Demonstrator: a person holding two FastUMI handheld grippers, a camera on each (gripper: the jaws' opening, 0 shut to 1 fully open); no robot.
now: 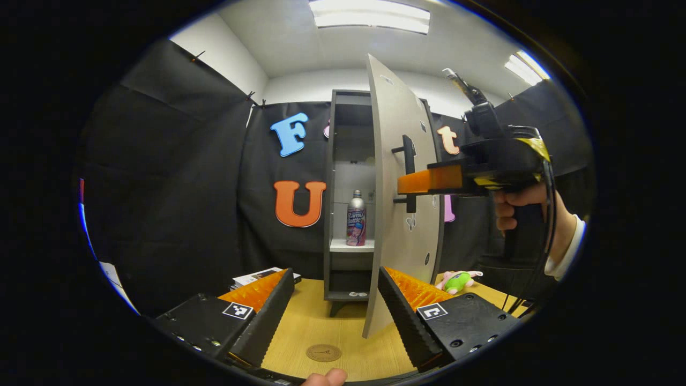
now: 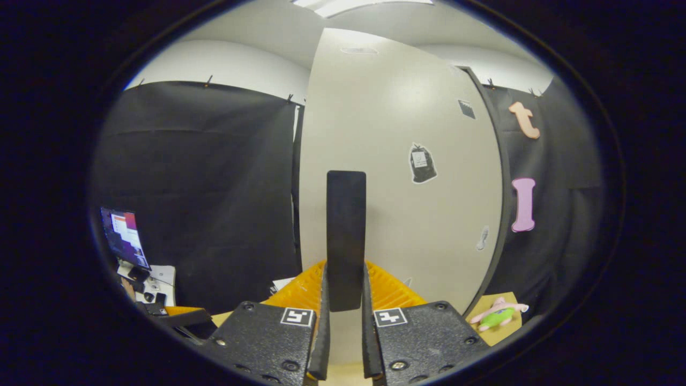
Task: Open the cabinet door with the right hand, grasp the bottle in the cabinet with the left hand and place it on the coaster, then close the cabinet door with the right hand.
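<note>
Already the right gripper clenches the door handle, cabinet door swung wide, while the left gripper (fingers spread, unladen) has yet to fetch the bottle at twelve o'clock for the coaster.

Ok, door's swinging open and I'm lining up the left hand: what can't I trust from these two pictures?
- Cabinet interior, left gripper view: the door covers its right part, so anything beside the bottle is hidden.
- Bottle base: too small to judge its distance from the shelf edge.
- Coaster: small and low in the left gripper view.
- Right gripper view: the door blocks the cabinet inside; the handle sits between the fingers.
</note>
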